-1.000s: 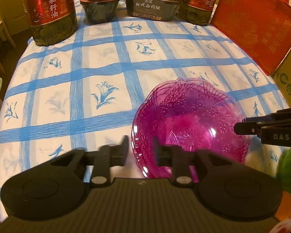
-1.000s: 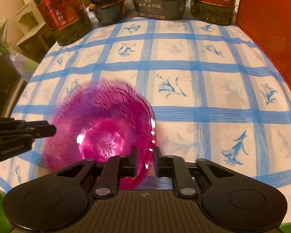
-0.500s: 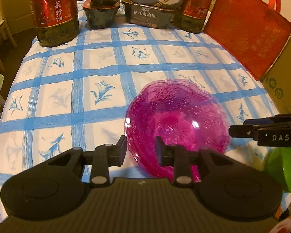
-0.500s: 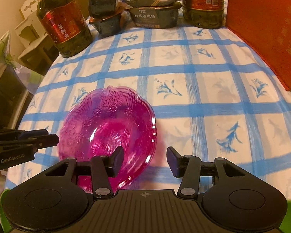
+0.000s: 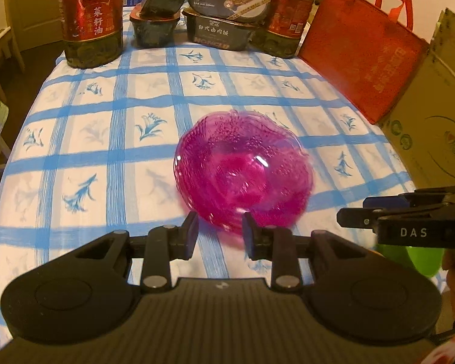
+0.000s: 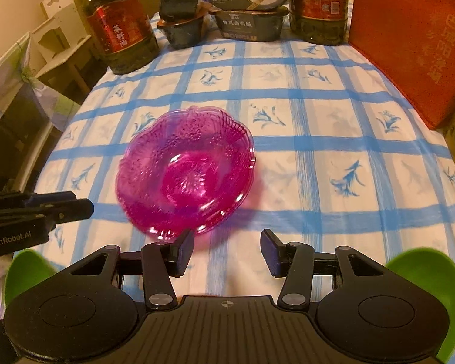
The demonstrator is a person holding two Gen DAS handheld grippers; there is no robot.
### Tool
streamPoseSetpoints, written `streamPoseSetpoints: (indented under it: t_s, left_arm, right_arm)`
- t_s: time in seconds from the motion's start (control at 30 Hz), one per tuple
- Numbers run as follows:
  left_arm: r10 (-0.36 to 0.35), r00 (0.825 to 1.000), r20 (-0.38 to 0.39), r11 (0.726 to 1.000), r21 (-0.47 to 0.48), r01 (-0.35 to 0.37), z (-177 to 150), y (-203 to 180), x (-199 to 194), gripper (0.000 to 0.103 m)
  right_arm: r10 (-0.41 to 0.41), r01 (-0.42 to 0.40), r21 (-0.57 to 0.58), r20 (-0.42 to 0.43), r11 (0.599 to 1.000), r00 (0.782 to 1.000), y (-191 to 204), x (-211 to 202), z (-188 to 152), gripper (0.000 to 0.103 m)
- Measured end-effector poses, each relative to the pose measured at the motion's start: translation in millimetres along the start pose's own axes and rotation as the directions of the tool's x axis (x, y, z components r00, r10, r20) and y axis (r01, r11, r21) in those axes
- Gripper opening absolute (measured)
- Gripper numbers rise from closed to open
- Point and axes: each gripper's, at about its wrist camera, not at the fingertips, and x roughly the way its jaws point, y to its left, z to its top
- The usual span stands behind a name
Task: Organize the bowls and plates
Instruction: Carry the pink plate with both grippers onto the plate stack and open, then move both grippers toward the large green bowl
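Observation:
A translucent pink bowl (image 5: 242, 173) (image 6: 185, 176) with a scalloped rim sits upright on the blue-checked tablecloth (image 5: 112, 139) (image 6: 333, 139). My left gripper (image 5: 220, 230) hovers just short of the bowl's near rim, jaws a narrow gap apart with nothing pressed between them; it also shows in the right wrist view as the left gripper (image 6: 75, 206). My right gripper (image 6: 227, 245) stands open near the bowl's near right rim, holding nothing, and shows side-on as the right gripper (image 5: 364, 215). Green dishes (image 6: 424, 273) (image 5: 415, 257) lie partly hidden under the grippers at the near edge.
At the far edge stand two big oil bottles (image 5: 91, 21) (image 6: 318, 6) and stacked dark food boxes (image 5: 224, 15). A red bag (image 5: 364, 57) and a cardboard box (image 5: 433, 121) line the right side. Chairs and furniture (image 6: 24, 91) sit off the left edge.
My right gripper opened off the pink bowl's rim. Both grippers drew back and up, so the bowl looks smaller and farther, resting on the cloth.

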Motion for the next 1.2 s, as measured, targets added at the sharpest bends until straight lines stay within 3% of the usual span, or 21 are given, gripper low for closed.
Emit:
streamPoseSetpoints:
  t_s: [0.43, 0.8, 1.03, 1.2]
  left_arm:
    - [-0.020, 0.998, 0.061, 0.997, -0.073, 0.024, -46, 4, -55, 0.035]
    - [-0.066, 0.991, 0.115, 0.995, -0.068, 0.074, -87, -12, -100, 0.044]
    - [-0.064, 0.991, 0.120, 0.995, -0.062, 0.072, -119, -18, -120, 0.050]
    - [-0.049, 0.991, 0.125, 0.995, -0.083, 0.059, -140, -14, -131, 0.051]
  right_arm:
    - [0.007, -0.008, 0.018, 0.036, 1.000, 0.999, 22, -43, -43, 0.049]
    - [0.016, -0.019, 0.033, 0.085, 0.999, 0.996, 41, -87, -95, 0.051]
    - [0.050, -0.053, 0.043, 0.076, 0.998, 0.996, 45, -99, -128, 0.060]
    - [0.021, -0.024, 0.054, 0.071, 0.998, 0.997, 41, -104, -148, 0.062]
